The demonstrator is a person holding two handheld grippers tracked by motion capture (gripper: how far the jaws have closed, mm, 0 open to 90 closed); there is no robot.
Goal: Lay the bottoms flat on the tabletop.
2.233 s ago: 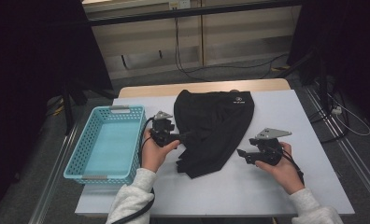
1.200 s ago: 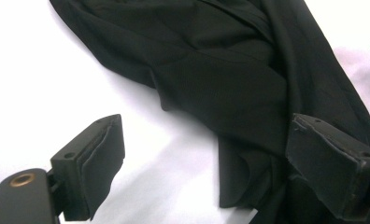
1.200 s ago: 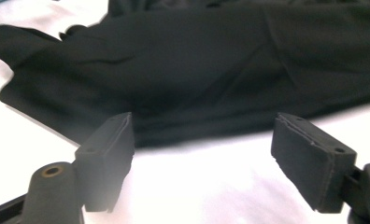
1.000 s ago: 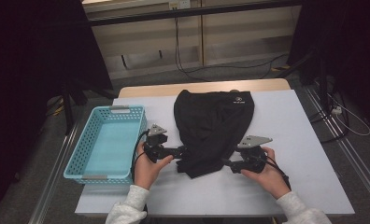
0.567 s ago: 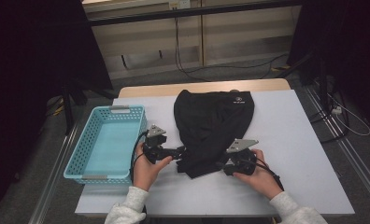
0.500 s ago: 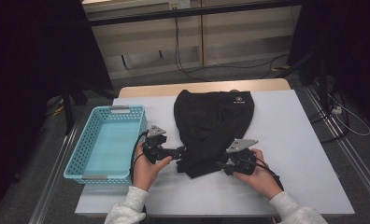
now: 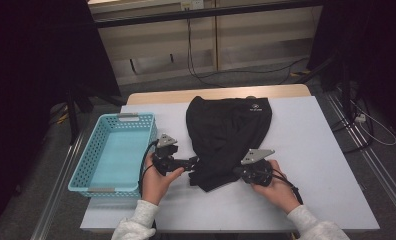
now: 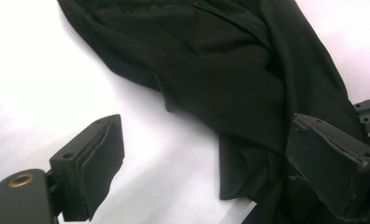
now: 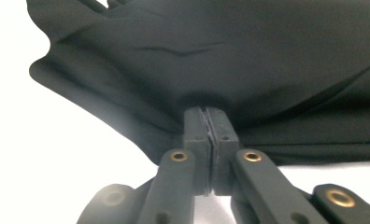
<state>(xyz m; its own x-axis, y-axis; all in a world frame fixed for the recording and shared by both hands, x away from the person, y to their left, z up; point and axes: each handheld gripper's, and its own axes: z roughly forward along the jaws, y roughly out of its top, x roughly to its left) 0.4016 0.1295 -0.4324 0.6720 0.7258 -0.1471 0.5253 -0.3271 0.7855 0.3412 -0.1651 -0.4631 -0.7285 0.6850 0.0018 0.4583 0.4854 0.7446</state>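
A black garment [image 7: 228, 132] with a small white logo lies spread on the white table [image 7: 316, 150], narrowing toward the near side. My left gripper [image 7: 193, 164] sits at the garment's lower left edge and is open. In the left gripper view, its jaws [image 8: 211, 158] stand wide apart either side of the cloth's [image 8: 211, 60] folded corner. My right gripper [image 7: 234, 172] is at the lower right edge. In the right gripper view it [image 9: 205, 116] is shut on a fold of the garment [image 9: 220, 51], its jaws pressed together.
A light blue plastic basket [image 7: 81, 170] stands empty at the table's left, close beside the left hand. A wooden strip runs along the table's far edge [image 7: 216, 93]. Cables lie on the floor beyond and to the right.
My right gripper has moved left from the open table to the garment's lower right edge and shut on the cloth. The left gripper shifted nearer, down to the lower left edge.
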